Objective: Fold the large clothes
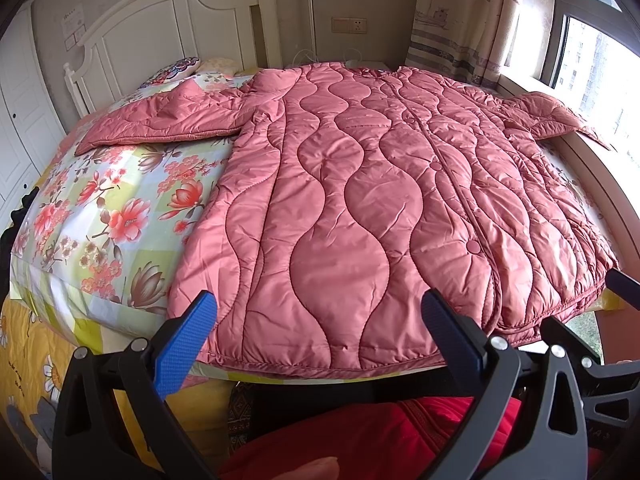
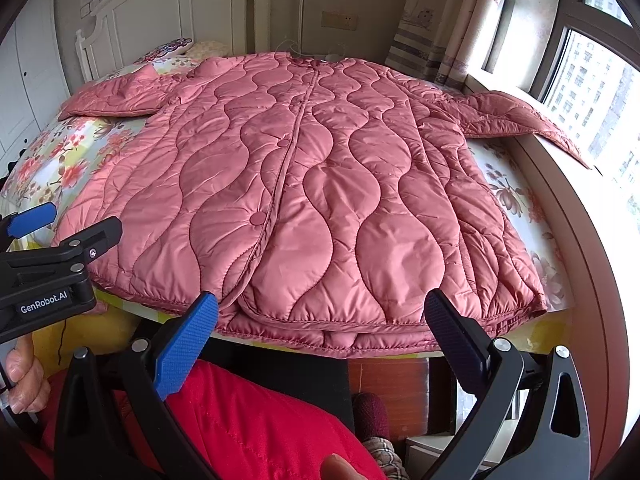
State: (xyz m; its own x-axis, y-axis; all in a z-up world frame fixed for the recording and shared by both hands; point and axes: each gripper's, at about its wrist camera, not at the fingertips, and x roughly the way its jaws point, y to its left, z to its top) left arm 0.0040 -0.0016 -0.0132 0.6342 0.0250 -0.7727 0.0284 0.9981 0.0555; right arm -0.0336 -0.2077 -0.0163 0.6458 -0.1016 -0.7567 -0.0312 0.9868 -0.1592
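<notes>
hovering spread-jawed: both grippers (image 1: 320, 312) above coat (image 1: 360, 200) hem.

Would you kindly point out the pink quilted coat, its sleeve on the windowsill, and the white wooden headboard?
Pink quilted coat (image 2: 304, 200): right wrist view, front panel beside the placket.
Sleeve on the windowsill (image 2: 516, 118): right wrist view, mid-sleeve.
White wooden headboard (image 1: 180, 20): left wrist view, upper panel.

Left tongs (image 2: 56, 224): seen from the right wrist, cut by the left picture edge.
Hand (image 2: 22, 380): only partly inside the picture.
Quilted coat (image 1: 360, 200): covers most of the bed (image 1: 100, 200).
Wall notice (image 1: 74, 24): print too small to read.
</notes>
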